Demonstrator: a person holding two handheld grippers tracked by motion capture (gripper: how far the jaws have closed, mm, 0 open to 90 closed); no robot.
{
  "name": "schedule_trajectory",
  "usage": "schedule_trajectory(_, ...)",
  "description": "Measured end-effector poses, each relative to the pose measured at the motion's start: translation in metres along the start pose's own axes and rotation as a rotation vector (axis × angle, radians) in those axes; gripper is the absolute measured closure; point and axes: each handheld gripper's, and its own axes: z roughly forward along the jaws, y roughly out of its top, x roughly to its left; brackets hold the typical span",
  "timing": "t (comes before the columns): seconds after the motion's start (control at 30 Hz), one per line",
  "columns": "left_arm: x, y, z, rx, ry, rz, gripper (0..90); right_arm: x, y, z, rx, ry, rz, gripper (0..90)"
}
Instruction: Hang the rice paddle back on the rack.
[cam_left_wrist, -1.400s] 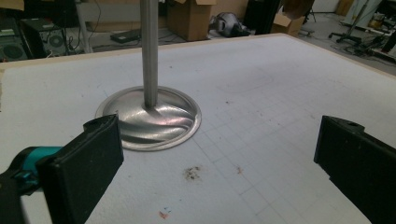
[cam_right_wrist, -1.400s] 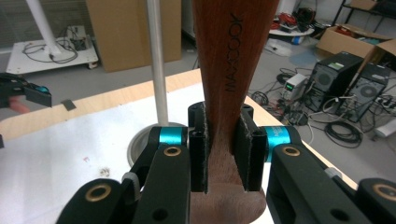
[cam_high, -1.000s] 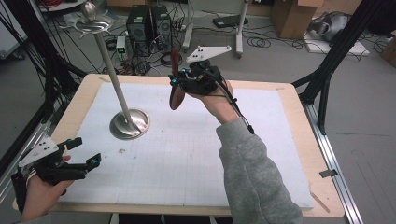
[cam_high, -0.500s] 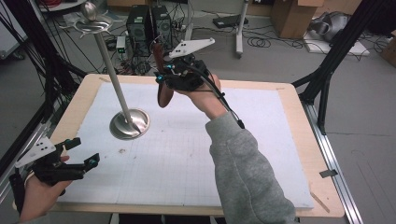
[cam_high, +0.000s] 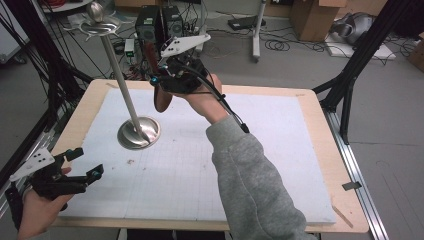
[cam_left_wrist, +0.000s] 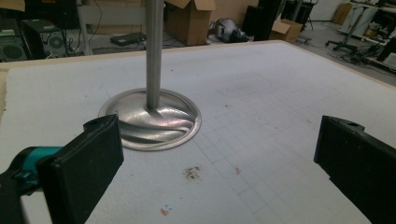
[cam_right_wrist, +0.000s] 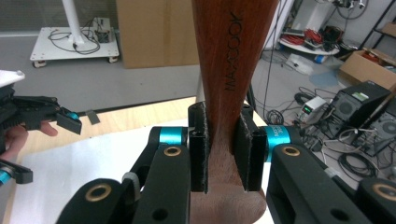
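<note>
My right gripper (cam_high: 161, 80) is shut on a brown wooden utensil (cam_high: 162, 98), held in the air over the table's far edge, just right of the metal stand's pole (cam_high: 120, 80). In the right gripper view the pads (cam_right_wrist: 198, 154) clamp the narrow wooden handle (cam_right_wrist: 229, 56), which bears lettering. The stand has a round steel base (cam_high: 139, 132) (cam_left_wrist: 149, 116) on the white board, and its top (cam_high: 100, 22) carries hooks. My left gripper (cam_high: 86, 162) (cam_left_wrist: 215, 158) rests low at the front left corner, open with nothing between its pads, and points at the stand's base.
A white gridded foam board (cam_high: 280, 150) covers the wooden table (cam_high: 320, 115). Computer towers (cam_high: 160, 25), cables and cardboard boxes lie on the floor beyond the far edge. Black frame legs (cam_high: 350, 75) stand at both sides.
My right gripper has carried the wooden utensil to the left and a little upward, closer to the stand's pole. The left gripper has stayed where it was.
</note>
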Motion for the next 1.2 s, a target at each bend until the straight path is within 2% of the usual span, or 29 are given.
schedule_trajectory(0.5,-0.001,0.0,-0.002,-0.004,-0.003,-0.002,1.8,0.004,0.011,0.017,0.02,-0.018,-0.005,77.3)
schedule_trajectory(0.73,-0.001,0.0,-0.005,-0.013,-0.006,-0.008,1.8,0.004,0.016,0.025,0.012,-0.008,0.032,77.3)
schedule_trajectory(0.93,-0.001,0.0,-0.008,-0.015,-0.002,-0.012,1.8,0.0,0.018,0.032,0.009,-0.02,0.061,77.3)
schedule_trajectory(1.2,-0.001,-0.001,-0.011,-0.019,0.005,-0.015,1.8,-0.001,0.02,0.038,0.006,-0.025,0.066,77.4)
